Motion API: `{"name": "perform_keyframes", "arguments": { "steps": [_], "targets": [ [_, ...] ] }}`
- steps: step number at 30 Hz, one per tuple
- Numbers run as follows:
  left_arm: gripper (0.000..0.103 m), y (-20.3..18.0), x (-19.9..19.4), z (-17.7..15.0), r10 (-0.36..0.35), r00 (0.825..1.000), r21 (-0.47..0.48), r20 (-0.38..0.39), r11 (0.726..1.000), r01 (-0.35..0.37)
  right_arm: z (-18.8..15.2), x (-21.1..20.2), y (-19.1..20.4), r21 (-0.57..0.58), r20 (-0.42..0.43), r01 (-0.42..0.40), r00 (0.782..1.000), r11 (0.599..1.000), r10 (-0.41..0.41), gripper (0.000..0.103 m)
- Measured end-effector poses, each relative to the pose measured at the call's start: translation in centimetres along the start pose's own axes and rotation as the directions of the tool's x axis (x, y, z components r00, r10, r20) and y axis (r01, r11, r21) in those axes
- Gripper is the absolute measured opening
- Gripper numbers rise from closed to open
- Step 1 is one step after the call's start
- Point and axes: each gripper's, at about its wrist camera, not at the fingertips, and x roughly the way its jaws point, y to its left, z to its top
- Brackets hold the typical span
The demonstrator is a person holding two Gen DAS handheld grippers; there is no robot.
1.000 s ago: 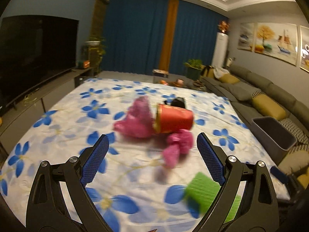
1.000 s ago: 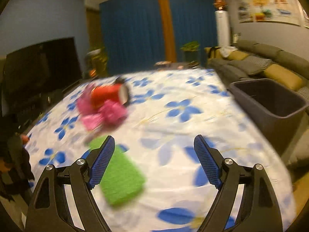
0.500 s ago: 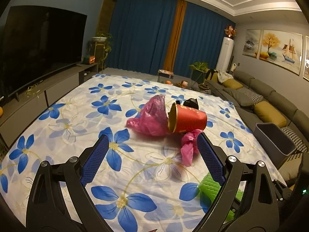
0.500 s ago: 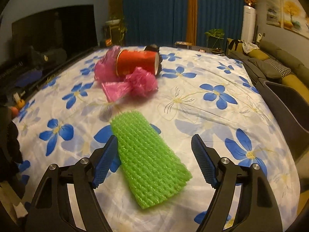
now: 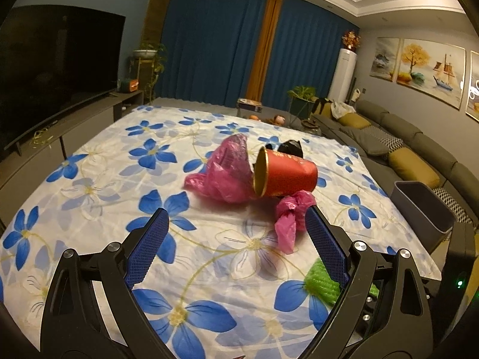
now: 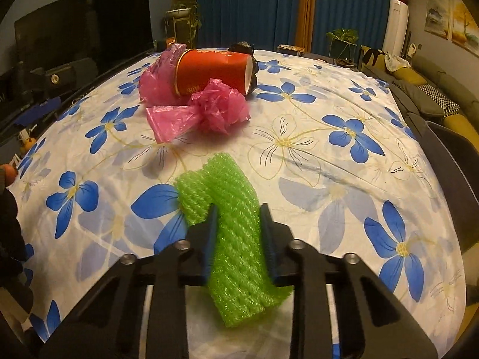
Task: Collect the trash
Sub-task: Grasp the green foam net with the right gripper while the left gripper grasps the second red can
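Note:
My right gripper (image 6: pixel 239 215) is shut on a green foam net sleeve (image 6: pixel 227 197) that lies on the flowered tablecloth (image 6: pixel 344 137); the sleeve also shows in the left wrist view (image 5: pixel 321 281). Beyond it lie a red paper cup (image 6: pixel 212 70) on its side, a crumpled pink plastic bag (image 6: pixel 215 106), a larger pink bag (image 6: pixel 155 80) and a black scrap (image 6: pixel 242 46). My left gripper (image 5: pixel 233 233) is open and empty, short of the cup (image 5: pixel 284 173) and the pink bags (image 5: pixel 224 173).
A grey trash bin (image 5: pixel 425 209) stands off the table's right edge, also in the right wrist view (image 6: pixel 455 179). A sofa (image 5: pixel 419 143) runs along the right wall. A TV (image 5: pixel 54 68) on a low cabinet is at the left.
My right gripper moved forward over the green foam sleeve and shut on it. My left gripper stayed open and barely moved.

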Motion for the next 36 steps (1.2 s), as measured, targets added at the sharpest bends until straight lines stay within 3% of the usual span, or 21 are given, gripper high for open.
{"name": "perform_keyframes", "arguments": {
  "steps": [6,10,15,22,27,36],
  "targets": [
    [0.088,-1.0,1.9,0.5,-0.061,0.998,0.012,-0.025,0.998,0.062,0.1,-0.9,-1.6,0.040,0.059,0.017,0.998,0.999,-0.019,0.020],
    [0.077,-1.8,3.5,1.5,-0.095,0.995,0.042,-0.026,0.995,0.096,0.0,-1.6,-2.7,0.075,0.086,0.027,0.996,0.997,-0.033,0.020],
    [0.070,-1.8,6.8,3.0,-0.173,0.983,0.011,-0.068,0.985,0.174,-0.1,-2.4,-3.9,0.107,0.114,0.028,0.993,0.994,-0.040,0.020],
    [0.060,-2.0,10.3,3.5,-0.203,0.972,0.018,-0.116,0.978,0.206,0.0,-2.7,-5.5,0.161,0.133,0.024,0.990,0.987,-0.046,0.020],
    [0.053,-1.9,12.2,3.6,-0.259,0.952,-0.022,-0.165,0.966,0.259,0.1,-2.9,-5.9,0.174,0.142,0.022,0.989,0.984,-0.047,0.020],
    [0.018,-2.3,12.9,3.3,-0.343,0.917,-0.040,-0.202,0.939,0.342,0.4,-2.7,-6.5,0.195,0.145,0.019,0.988,0.981,-0.048,0.020]
  ]
}}
